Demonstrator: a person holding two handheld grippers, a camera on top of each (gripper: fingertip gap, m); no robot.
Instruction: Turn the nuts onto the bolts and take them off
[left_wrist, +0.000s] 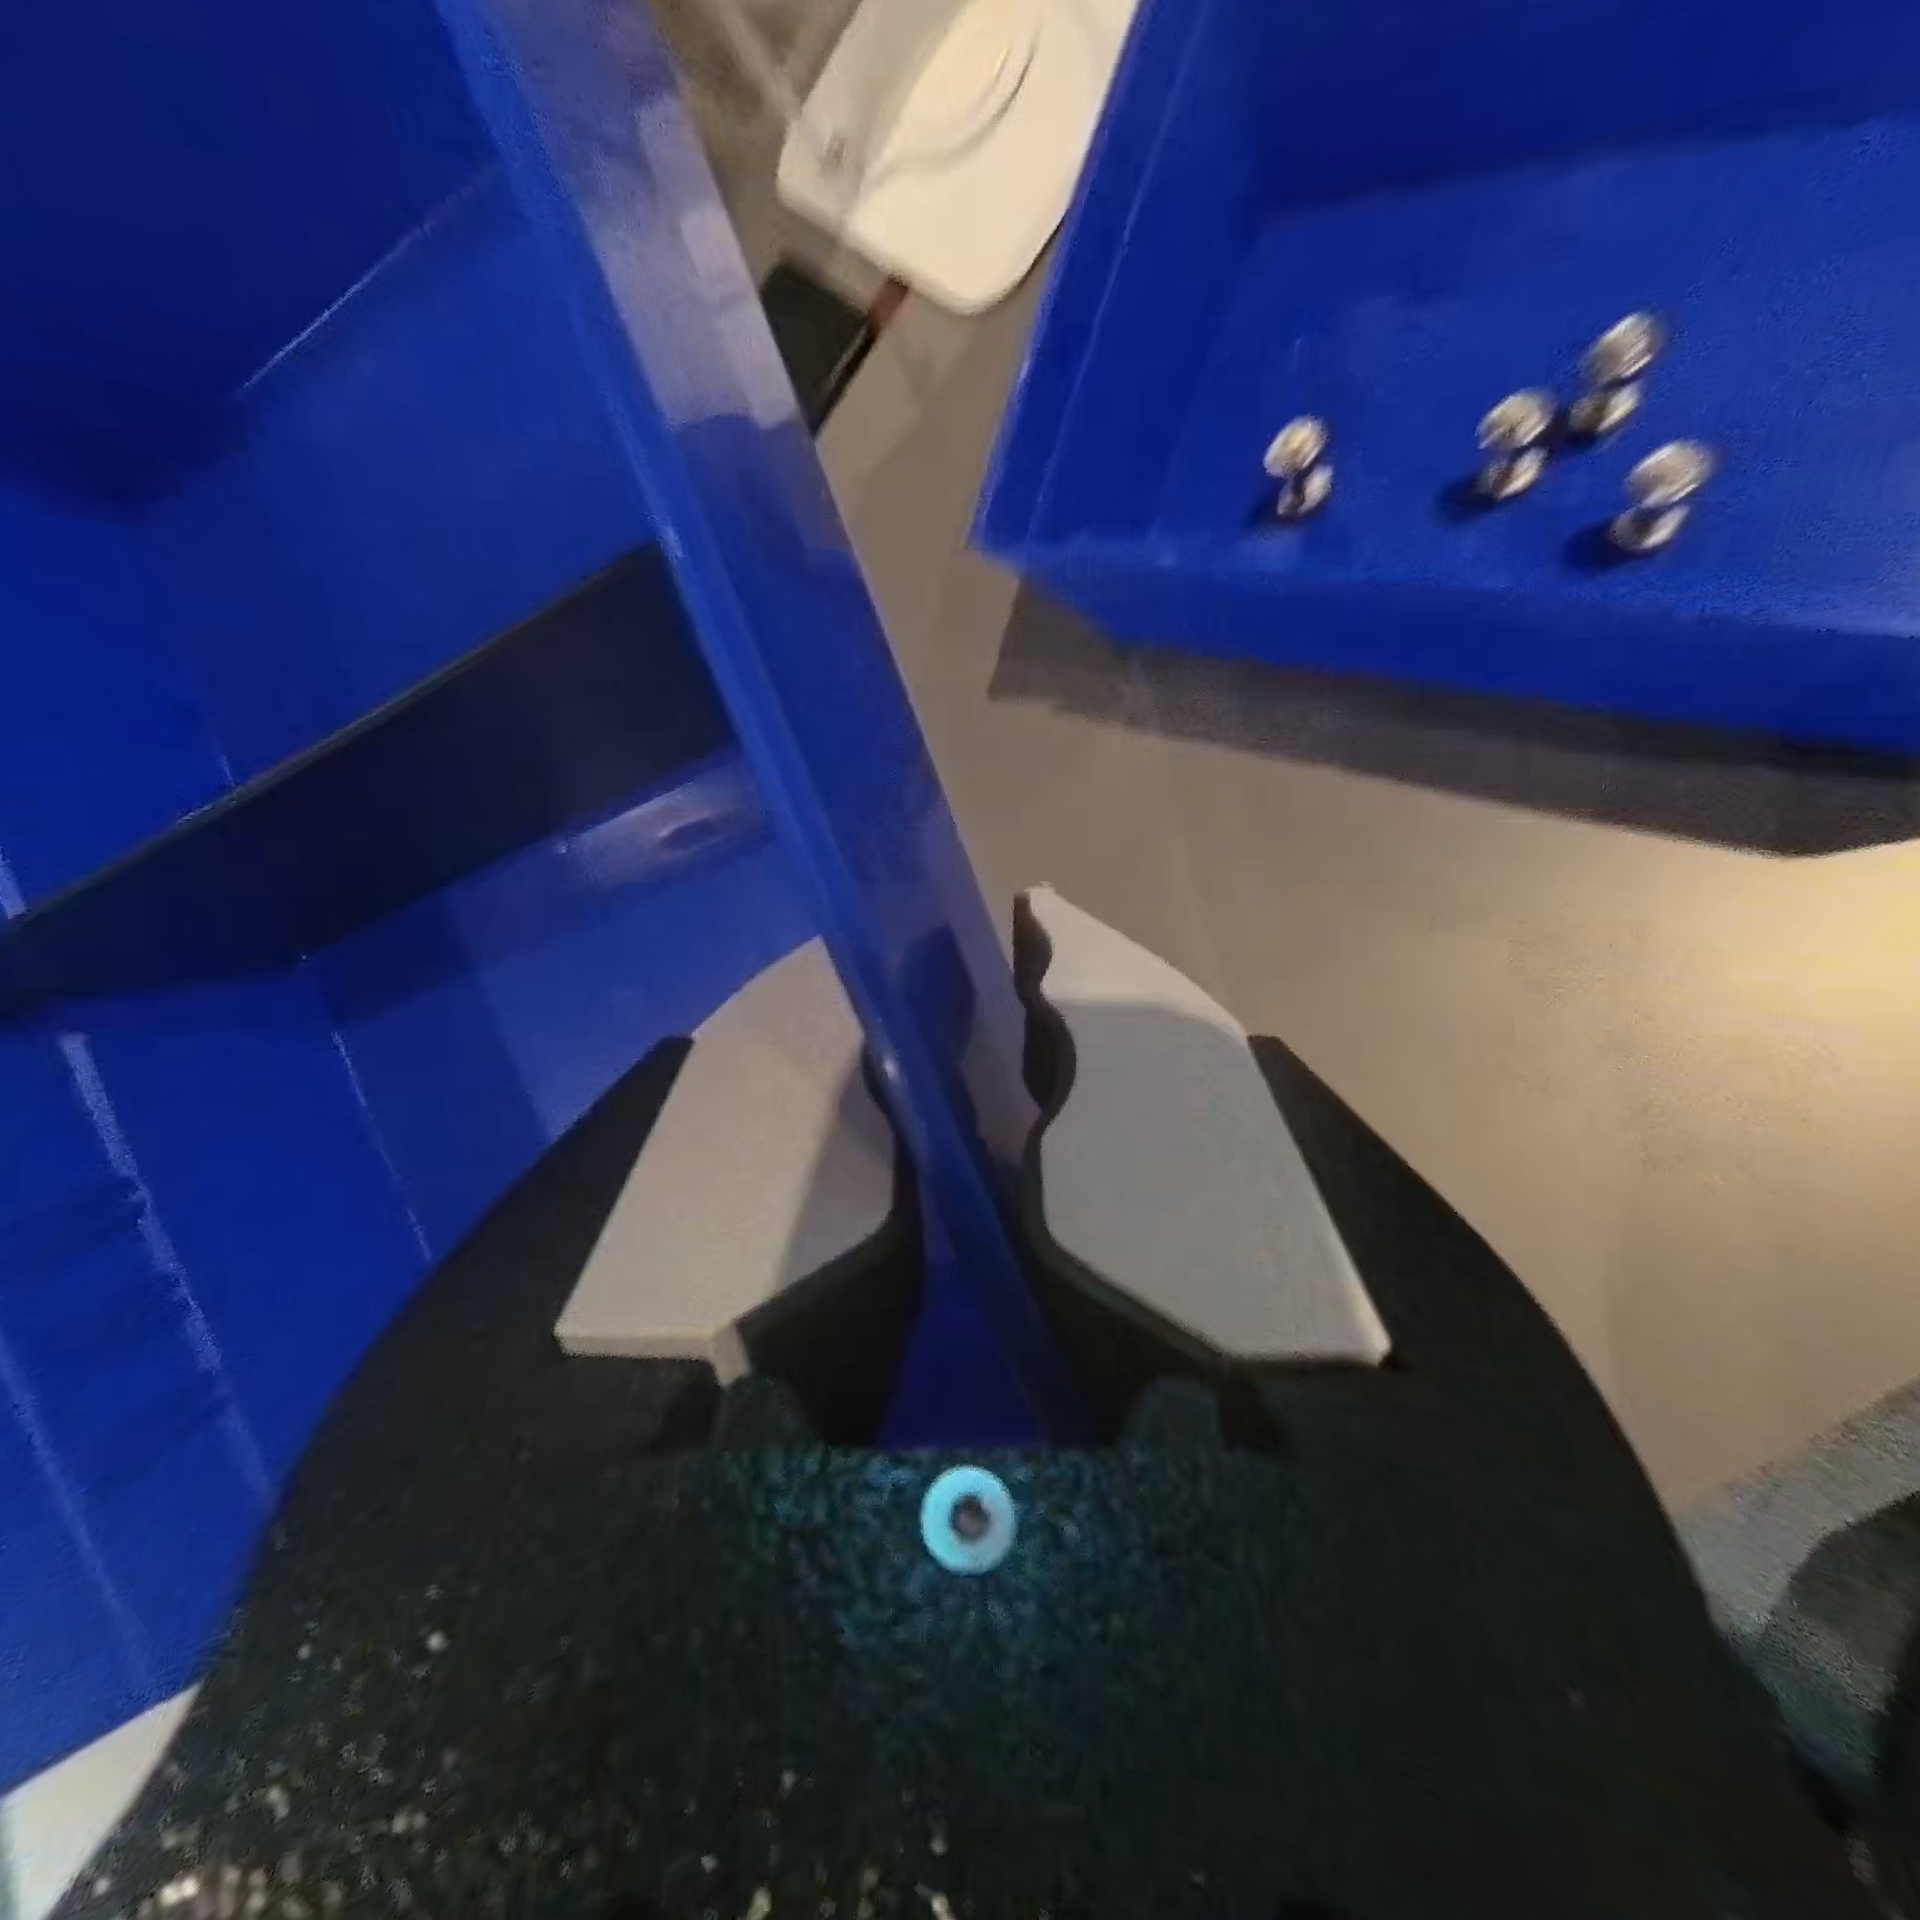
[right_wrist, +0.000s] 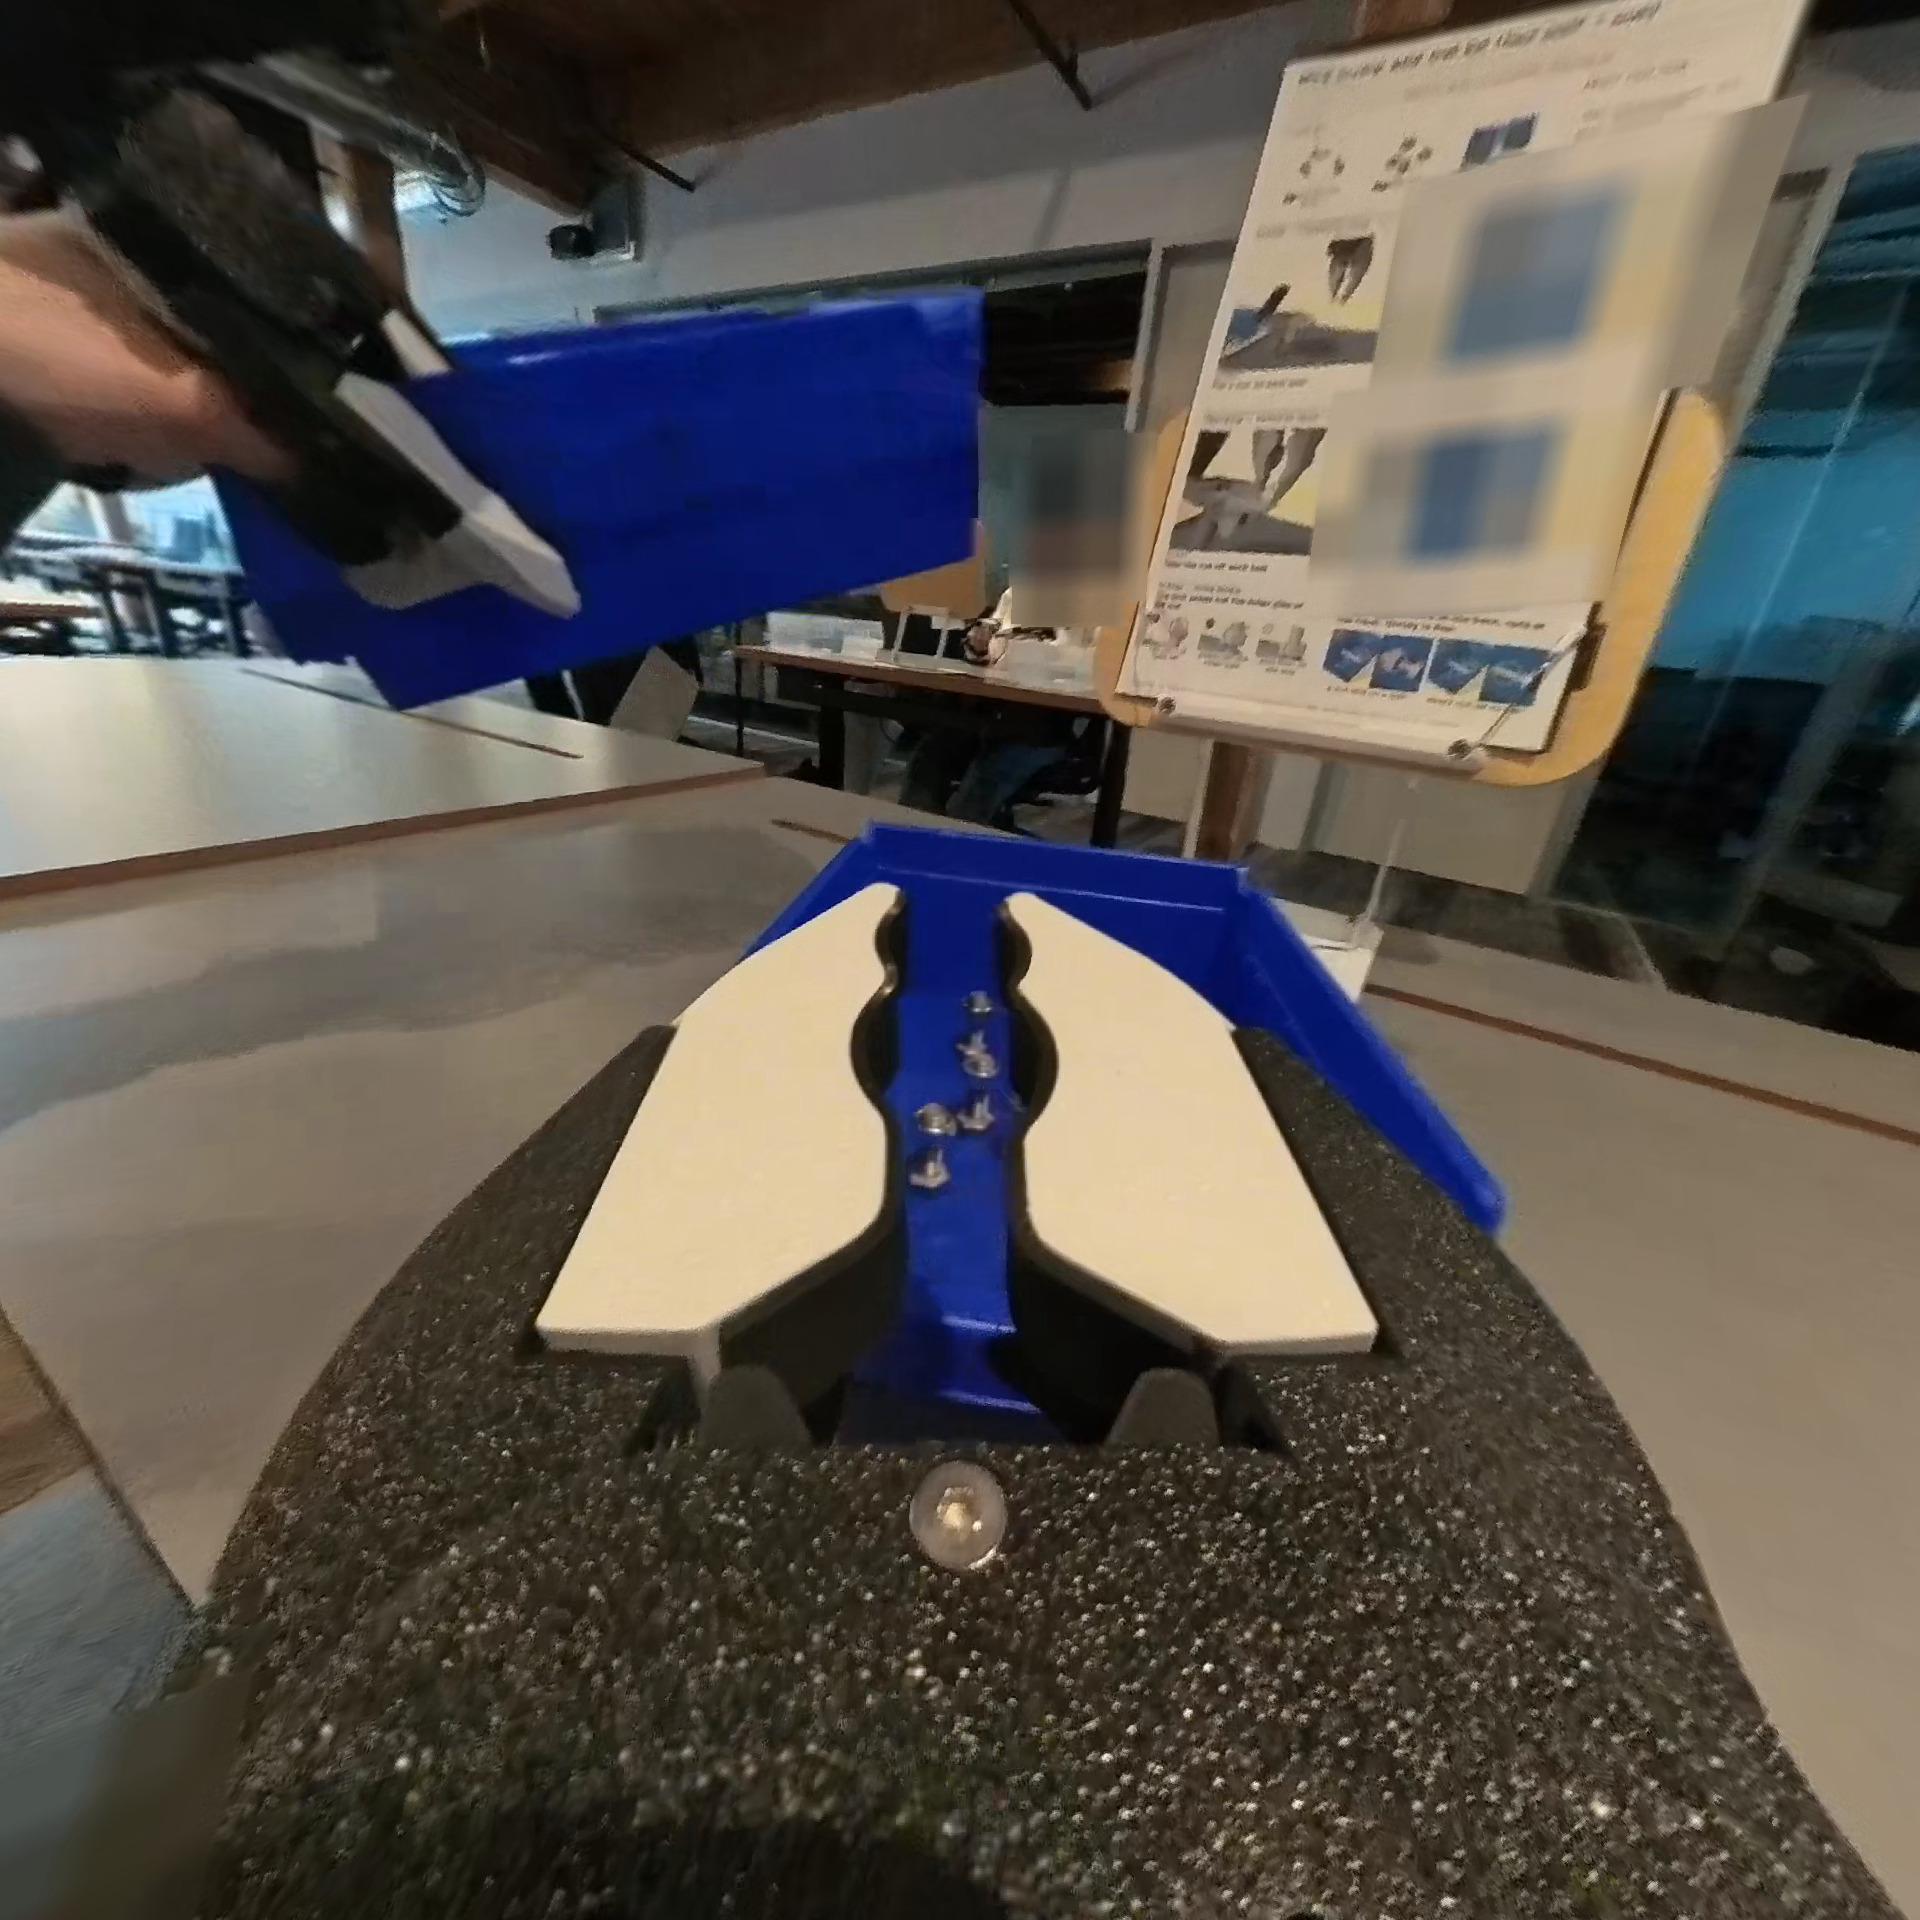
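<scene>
My left gripper (left_wrist: 925, 966) is shut on the thin side wall of a blue bin (left_wrist: 312, 520), and the wall runs up between the fingers. In the right wrist view this bin (right_wrist: 675, 468) is held in the air at the upper left, tilted, with the left gripper (right_wrist: 520, 582) on its near end. My right gripper (right_wrist: 951, 904) is closed on the near edge of a second blue tray (right_wrist: 1299, 997). Several small silver nuts (right_wrist: 966, 1091) lie on the tray floor, showing between the fingers. The left wrist view shows the tray (left_wrist: 1247, 592) with the nuts (left_wrist: 1512, 442), and a shadow under it.
The grey table (right_wrist: 312, 1039) lies under both bins, with a second table (right_wrist: 312, 748) behind it. A stand with an instruction sheet (right_wrist: 1403, 416) is at the back right. A white object (left_wrist: 935, 156) lies beyond the bins. A person's hand (right_wrist: 94, 353) holds the left gripper. The grippers' ends are close to 30 cm from one another.
</scene>
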